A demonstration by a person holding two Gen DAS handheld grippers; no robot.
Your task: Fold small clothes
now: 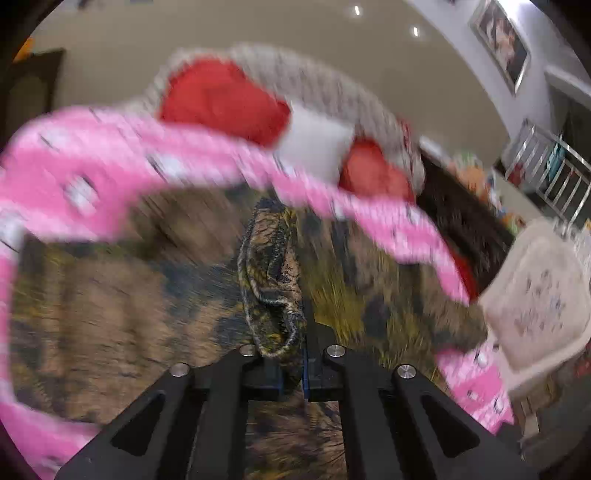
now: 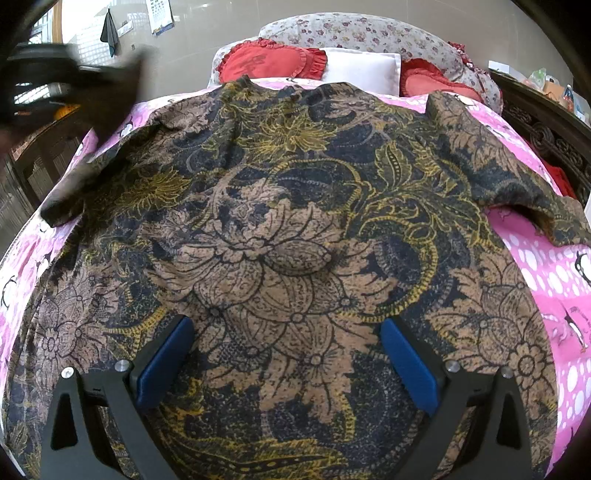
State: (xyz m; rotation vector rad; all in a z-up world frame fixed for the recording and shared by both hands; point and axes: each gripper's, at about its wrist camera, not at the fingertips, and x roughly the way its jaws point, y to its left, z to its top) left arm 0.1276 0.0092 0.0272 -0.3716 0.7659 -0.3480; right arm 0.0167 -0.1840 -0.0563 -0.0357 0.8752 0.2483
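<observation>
A brown, navy and yellow batik shirt (image 2: 295,236) lies spread flat on a pink bed sheet (image 2: 546,280), collar toward the pillows. My right gripper (image 2: 291,354) is open just above the shirt's lower middle, blue pads (image 2: 166,358) wide apart, holding nothing. My left gripper (image 1: 291,365) is shut on a bunched fold of the shirt (image 1: 271,291) and holds it lifted; that view is motion-blurred. The left gripper shows as a dark blur in the right wrist view (image 2: 55,85) at the shirt's left sleeve.
Red heart pillows (image 2: 269,62), a white pillow (image 2: 362,68) and a floral bolster (image 2: 369,33) lie at the head of the bed. A dark carved wooden frame (image 2: 546,133) runs along the right. A pale plastic chair (image 1: 539,295) stands beside the bed.
</observation>
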